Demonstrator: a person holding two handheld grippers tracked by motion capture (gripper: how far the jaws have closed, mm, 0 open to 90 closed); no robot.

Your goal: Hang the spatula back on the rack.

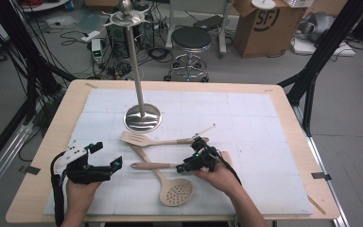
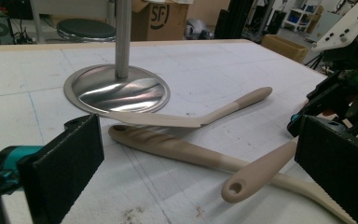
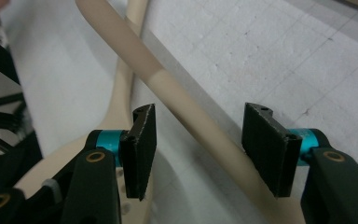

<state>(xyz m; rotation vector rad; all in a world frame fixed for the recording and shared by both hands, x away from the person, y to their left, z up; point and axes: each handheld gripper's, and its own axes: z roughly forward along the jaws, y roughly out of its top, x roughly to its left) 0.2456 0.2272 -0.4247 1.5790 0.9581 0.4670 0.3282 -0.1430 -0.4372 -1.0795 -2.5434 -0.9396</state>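
Observation:
Three beige utensils lie crossed on the white mat (image 1: 264,123). A slotted spatula (image 1: 138,138) lies nearest the steel stand (image 1: 142,118). A perforated skimmer (image 1: 175,193) runs its handle up-left under a third utensil's handle (image 1: 153,166). My right gripper (image 1: 186,164) straddles that third handle (image 3: 186,112), jaws open with a gap on each side of it. The skimmer's bowl (image 3: 51,172) shows at the lower left there. My left gripper (image 1: 106,154) rests at the front left, open and holding nothing. It faces the utensils (image 2: 261,170) and the stand's base (image 2: 116,88).
The stand's tall pole (image 1: 134,61) rises from its round base at the mat's middle back. A wooden table rim (image 1: 52,137) frames the mat. Beyond the table are a stool (image 1: 191,40), a cardboard box (image 1: 264,28) and floor cables.

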